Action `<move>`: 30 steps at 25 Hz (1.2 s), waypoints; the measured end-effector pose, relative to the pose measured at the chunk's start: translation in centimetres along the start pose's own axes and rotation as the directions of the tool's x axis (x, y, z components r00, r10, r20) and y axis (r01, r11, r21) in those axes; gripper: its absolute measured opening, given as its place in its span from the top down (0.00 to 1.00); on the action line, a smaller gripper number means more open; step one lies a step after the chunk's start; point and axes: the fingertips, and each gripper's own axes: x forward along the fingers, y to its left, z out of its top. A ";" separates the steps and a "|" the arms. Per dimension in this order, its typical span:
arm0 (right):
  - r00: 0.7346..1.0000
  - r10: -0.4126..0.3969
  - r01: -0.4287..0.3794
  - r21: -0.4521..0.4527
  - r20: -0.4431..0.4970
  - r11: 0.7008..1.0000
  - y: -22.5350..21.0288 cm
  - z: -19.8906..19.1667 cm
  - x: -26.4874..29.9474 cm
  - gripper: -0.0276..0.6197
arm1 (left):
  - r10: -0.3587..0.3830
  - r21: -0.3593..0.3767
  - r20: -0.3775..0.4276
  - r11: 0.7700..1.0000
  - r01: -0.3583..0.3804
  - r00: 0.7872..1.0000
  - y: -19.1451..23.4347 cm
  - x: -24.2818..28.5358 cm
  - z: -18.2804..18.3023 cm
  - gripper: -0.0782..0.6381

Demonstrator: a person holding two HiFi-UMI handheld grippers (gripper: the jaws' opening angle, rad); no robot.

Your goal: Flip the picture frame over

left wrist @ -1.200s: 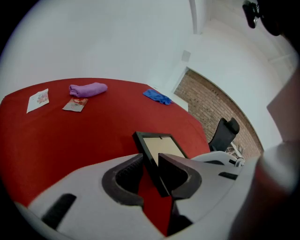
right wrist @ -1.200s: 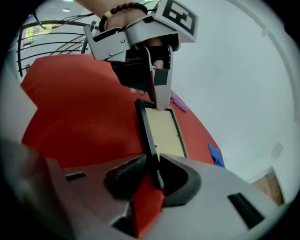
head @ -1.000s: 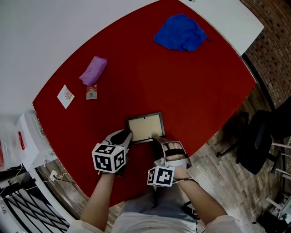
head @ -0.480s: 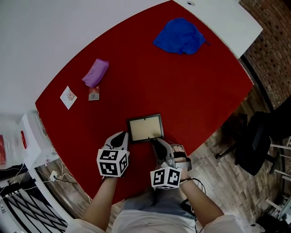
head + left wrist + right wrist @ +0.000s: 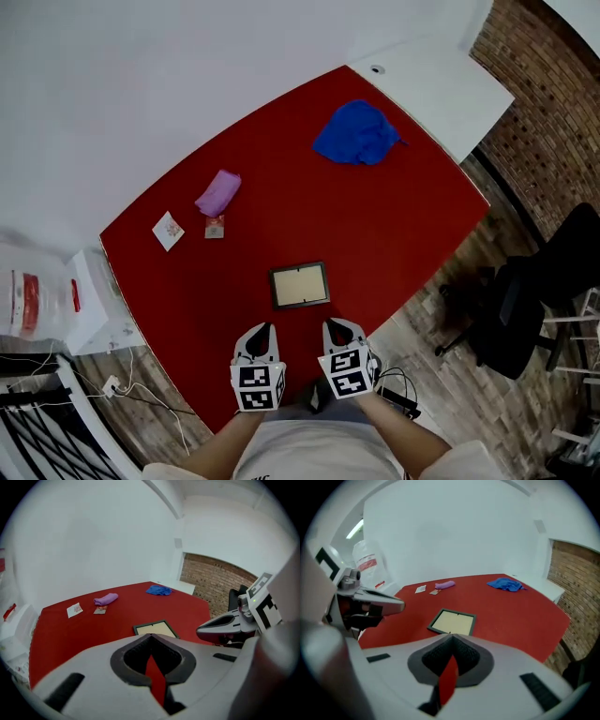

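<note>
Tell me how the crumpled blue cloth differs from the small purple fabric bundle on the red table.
The crumpled blue cloth is clearly larger than the small purple fabric bundle. The blue cloth spreads in a loose, irregular heap; the purple bundle is a narrow, elongated roll. The blue cloth lies near the far right corner of the red table, the purple bundle toward its left side. Both look soft and rest on that table.
</note>
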 end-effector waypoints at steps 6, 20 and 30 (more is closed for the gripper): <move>1.000 -0.014 0.014 0.096 -0.007 0.995 0.4 -0.7 -3.7 0.95 | 0.004 -0.098 -0.023 0.995 -0.006 1.000 -2.3 -3.1 -1.0 0.88; 0.999 -0.027 0.024 0.108 0.022 0.994 1.5 -1.6 -7.3 0.95 | 0.014 -0.123 0.010 0.992 -0.012 1.000 -4.0 -6.8 -1.7 0.88; 0.999 -0.031 0.028 0.100 0.033 0.995 1.9 -1.8 -8.3 0.95 | -0.005 -0.103 0.023 0.995 0.008 1.000 -5.2 -7.4 -1.2 0.88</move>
